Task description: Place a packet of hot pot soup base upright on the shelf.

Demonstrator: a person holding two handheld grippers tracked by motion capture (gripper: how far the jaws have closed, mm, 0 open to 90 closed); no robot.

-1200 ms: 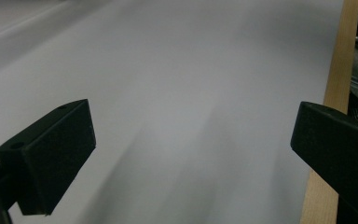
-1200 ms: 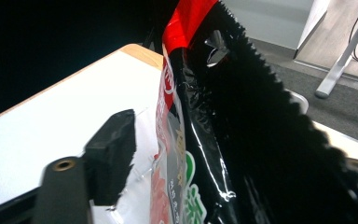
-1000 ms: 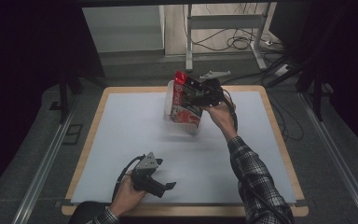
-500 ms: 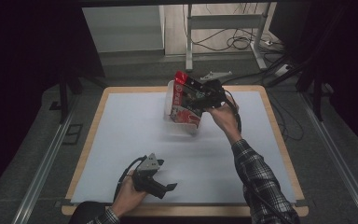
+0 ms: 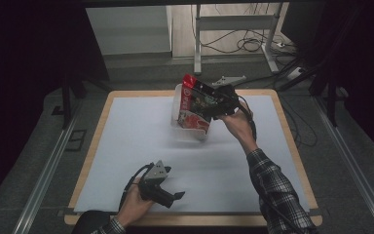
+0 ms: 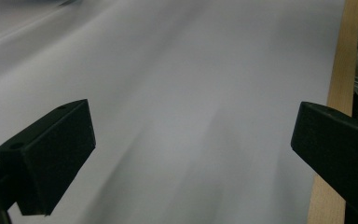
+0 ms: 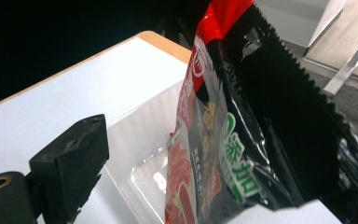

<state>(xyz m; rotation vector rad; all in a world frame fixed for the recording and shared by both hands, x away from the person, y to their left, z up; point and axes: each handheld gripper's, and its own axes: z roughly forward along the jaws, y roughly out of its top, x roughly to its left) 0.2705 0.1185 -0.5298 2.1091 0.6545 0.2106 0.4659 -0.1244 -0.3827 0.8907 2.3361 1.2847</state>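
Snack bag point(image 5: 197, 103) (red and black, glossy, zigzag-cut edge) is standing on end in a clear plastic tray point(image 5: 187, 130) at the far middle of the counter point(image 5: 126, 141), tipped over toward the right tongs point(image 5: 213, 105). In the right gripper view the bag point(image 7: 214, 140) sits between the jaws, but the left jaw stands clear of it with the tray point(image 7: 142, 154) showing in the gap. These tongs have just been opening, so I'd call them released, with the bag probably left to rest in the tray. That lean is my worry: it could flop over the rim. Left tongs point(image 5: 170, 195) are parked near the front edge, low over the white sheet, jaws spread wide on nothing, likely just kept out of the way.
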